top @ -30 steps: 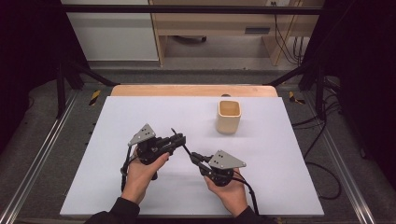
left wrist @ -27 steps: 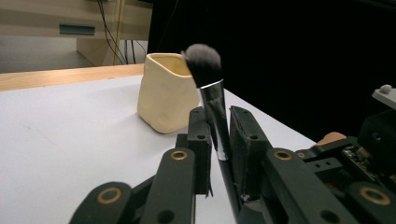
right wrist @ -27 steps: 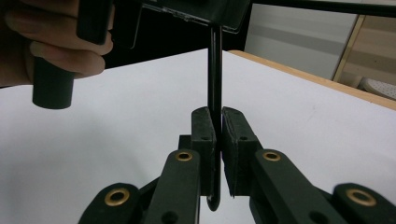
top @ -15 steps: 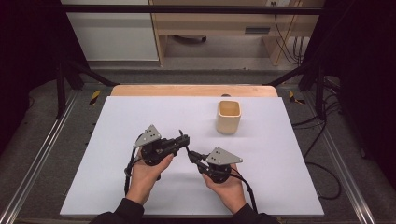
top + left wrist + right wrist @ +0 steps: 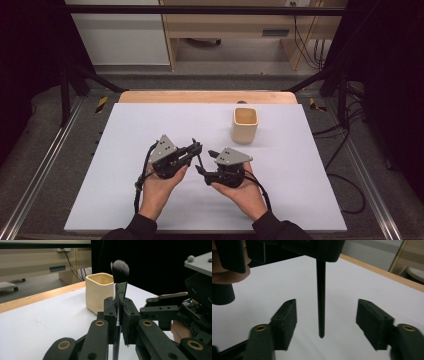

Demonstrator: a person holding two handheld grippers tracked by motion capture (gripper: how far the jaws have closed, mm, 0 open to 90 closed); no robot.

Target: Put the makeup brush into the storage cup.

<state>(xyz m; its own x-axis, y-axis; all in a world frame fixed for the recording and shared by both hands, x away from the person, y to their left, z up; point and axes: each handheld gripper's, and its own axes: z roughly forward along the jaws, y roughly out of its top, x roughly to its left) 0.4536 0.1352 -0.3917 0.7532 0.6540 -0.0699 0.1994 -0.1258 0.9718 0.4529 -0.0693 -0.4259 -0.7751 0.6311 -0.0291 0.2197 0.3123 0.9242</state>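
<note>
Brush (image 5: 119, 287) in transit: a makeup brush with a dark handle and a soft grey-tipped head stands upright, clamped at its ferrule between the closed jaws of the left gripper (image 5: 119, 315), held above the white table (image 5: 150, 125) on the person's side of the cream cup (image 5: 245, 125). Seen from above, the left gripper (image 5: 194, 150) and the right gripper (image 5: 202, 167) meet near the middle of the table, nearer the person than the cup and to its left. The right gripper (image 5: 325, 320) has just been opening its jaws; they now stand apart on either side of the brush handle (image 5: 321, 297) without pressing it. This looks like the closing beat of a hand-over, with the brush now carried by the left gripper alone. The next move, by this reading, calls for the right gripper to back clear of the handle, and for the left to carry the brush over the cup's open mouth and lower it in, handle first, keeping it upright.
</note>
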